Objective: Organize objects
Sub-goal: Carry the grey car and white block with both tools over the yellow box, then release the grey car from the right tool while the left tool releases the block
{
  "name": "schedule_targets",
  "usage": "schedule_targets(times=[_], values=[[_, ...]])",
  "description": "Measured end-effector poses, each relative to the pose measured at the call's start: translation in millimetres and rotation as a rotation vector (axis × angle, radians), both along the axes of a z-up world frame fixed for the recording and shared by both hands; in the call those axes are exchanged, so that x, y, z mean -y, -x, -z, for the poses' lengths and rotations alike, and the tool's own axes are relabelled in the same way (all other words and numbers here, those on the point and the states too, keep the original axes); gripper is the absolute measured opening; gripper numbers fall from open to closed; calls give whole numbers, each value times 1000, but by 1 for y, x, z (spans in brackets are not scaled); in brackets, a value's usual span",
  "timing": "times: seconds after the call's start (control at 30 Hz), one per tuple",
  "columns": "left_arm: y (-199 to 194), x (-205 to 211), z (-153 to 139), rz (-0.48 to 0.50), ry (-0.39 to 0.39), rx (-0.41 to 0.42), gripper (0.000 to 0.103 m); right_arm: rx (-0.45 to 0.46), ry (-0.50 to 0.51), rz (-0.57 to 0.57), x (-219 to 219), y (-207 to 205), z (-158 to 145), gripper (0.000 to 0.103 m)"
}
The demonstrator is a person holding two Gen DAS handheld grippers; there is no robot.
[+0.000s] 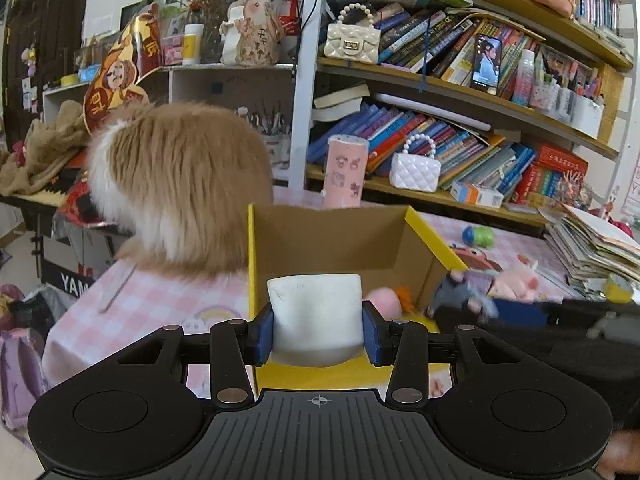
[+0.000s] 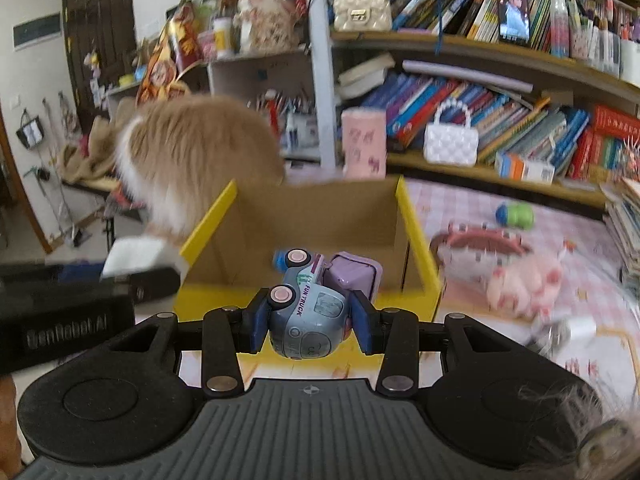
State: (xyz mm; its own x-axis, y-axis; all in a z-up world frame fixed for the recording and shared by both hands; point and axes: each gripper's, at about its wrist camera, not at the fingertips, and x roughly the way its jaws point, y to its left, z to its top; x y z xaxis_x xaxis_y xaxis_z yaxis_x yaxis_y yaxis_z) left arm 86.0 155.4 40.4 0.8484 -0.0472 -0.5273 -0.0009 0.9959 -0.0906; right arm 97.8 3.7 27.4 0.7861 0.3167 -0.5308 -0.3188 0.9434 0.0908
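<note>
My left gripper (image 1: 318,330) is shut on a white block (image 1: 316,312), its blue pads (image 1: 264,336) pressing both sides. It hangs over the near wall of a yellow cardboard box (image 1: 432,236) that is open at the top. A pink and orange toy (image 1: 386,300) lies inside the box. My right gripper (image 2: 310,322) is shut on a blue-grey toy truck (image 2: 308,312) with a lilac load, held over the near edge of the same box (image 2: 416,232). The white block (image 2: 136,256) shows at the left of the right wrist view, and the truck (image 1: 460,292) at the right of the left wrist view.
A fluffy ginger-and-white animal (image 1: 180,184) sits just behind the box's left side. On the pink checked tablecloth (image 2: 460,200) lie a pink plush pig (image 2: 524,284) and a green-blue toy (image 2: 514,215). A pink cylinder (image 1: 346,172) and bookshelves (image 1: 460,196) stand behind.
</note>
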Motion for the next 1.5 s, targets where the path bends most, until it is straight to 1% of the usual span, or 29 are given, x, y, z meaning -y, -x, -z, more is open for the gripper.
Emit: schedule_targets(times=[0.13, 0.2, 0.3, 0.5, 0.63, 0.8, 0.87, 1.0, 1.13, 1.3, 1.5], values=[[-30, 4, 0, -9, -10, 1, 41, 17, -16, -2, 2, -38, -8, 40], [-45, 8, 4, -12, -22, -5, 41, 25, -6, -14, 0, -56, -8, 40], [-64, 12, 14, -18, -42, -35, 41, 21, 21, -30, -4, -84, -4, 40], [-90, 16, 33, -28, -65, -103, 41, -34, 40, -70, -11, -130, 10, 40], [-105, 17, 43, -30, -78, -146, 41, -93, 71, -130, -25, -155, 22, 40], [-119, 15, 58, -45, -75, -194, 41, -142, 124, -212, -49, -181, 33, 40], [-123, 16, 60, -48, -95, -192, 41, -166, 154, -239, -59, -190, 39, 40], [-128, 17, 60, -50, -107, -194, 41, -231, 194, -294, -72, -202, 50, 40], [-130, 19, 61, -46, -127, -194, 42, -260, 230, -322, -80, -207, 58, 40], [-130, 17, 61, -47, -121, -187, 43, -285, 219, -316, -80, -211, 62, 40], [-129, 14, 61, -53, -107, -179, 47, -271, 192, -313, -78, -210, 59, 41]])
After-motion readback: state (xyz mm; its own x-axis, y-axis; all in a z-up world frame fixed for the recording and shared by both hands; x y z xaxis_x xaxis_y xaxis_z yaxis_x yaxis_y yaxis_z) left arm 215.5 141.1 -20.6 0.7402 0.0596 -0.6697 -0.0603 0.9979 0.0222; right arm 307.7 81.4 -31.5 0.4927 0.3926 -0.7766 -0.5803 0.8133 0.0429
